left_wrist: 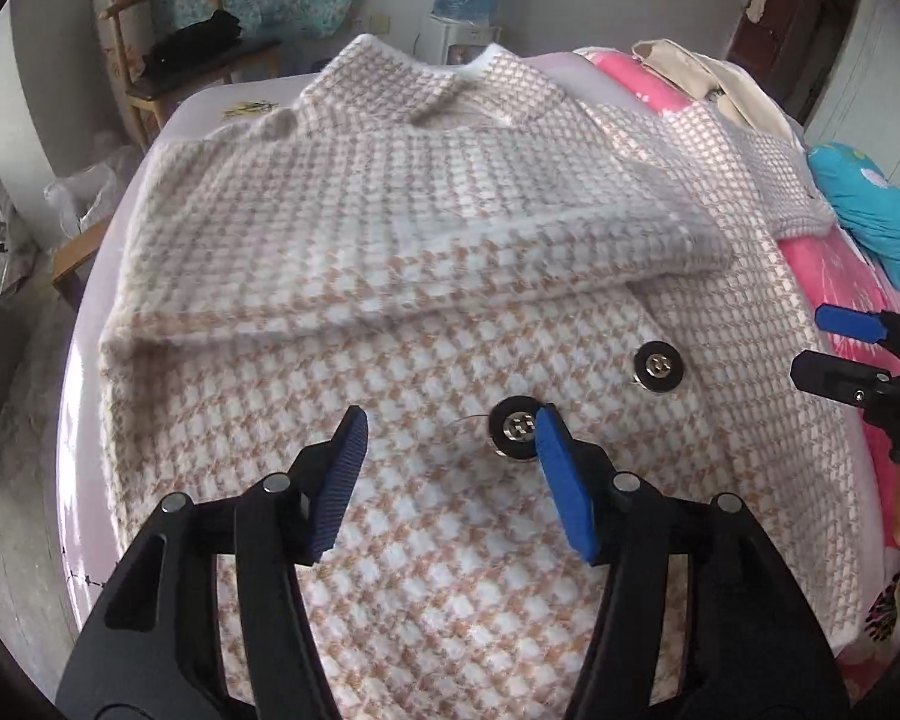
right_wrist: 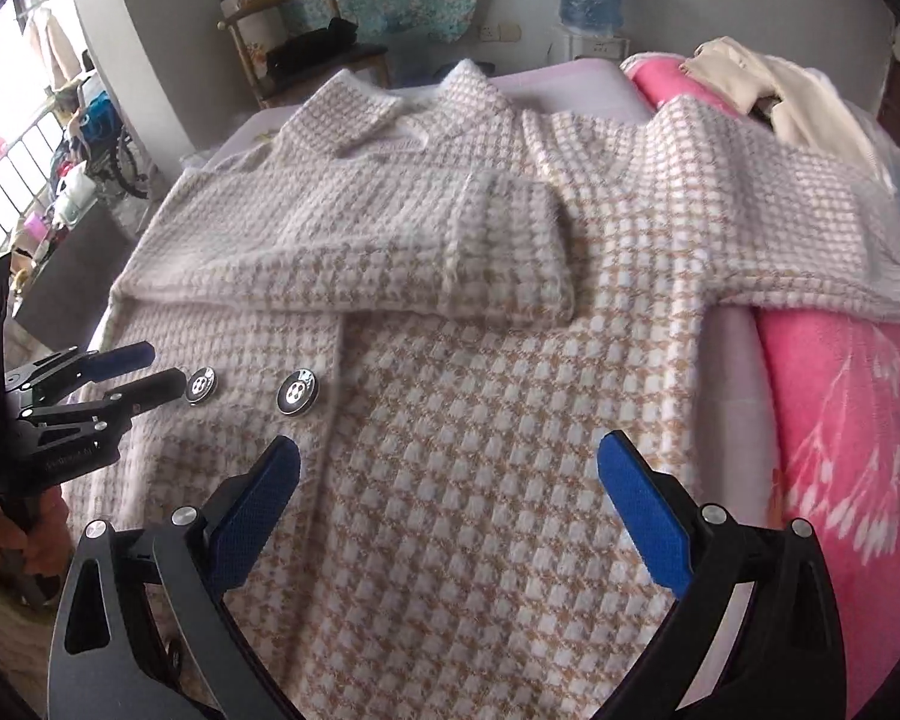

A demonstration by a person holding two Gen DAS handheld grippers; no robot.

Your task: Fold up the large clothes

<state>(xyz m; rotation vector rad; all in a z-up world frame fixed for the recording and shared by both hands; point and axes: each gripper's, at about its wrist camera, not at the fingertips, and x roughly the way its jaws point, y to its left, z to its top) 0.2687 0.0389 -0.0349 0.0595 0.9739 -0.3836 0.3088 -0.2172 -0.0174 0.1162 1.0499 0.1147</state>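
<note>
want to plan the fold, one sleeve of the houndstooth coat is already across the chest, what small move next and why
Probably send the right gripper to the other sleeve and fold it across the coat. That sleeve lies spread out over the pink blanket, while the folded sleeve already rests on the chest. Both the right and the left gripper hover open and empty.

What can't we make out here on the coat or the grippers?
- Coat hem: cut off by the bottom edge and the gripper bodies, both views.
- Coat front under the folded sleeve: covered by it, both views.
- Far sleeve cuff: runs out of the right wrist view.
- Whether the left gripper touches the fabric: not visible; jaws open, like the right gripper.
- Button: partly behind a blue pad.
</note>
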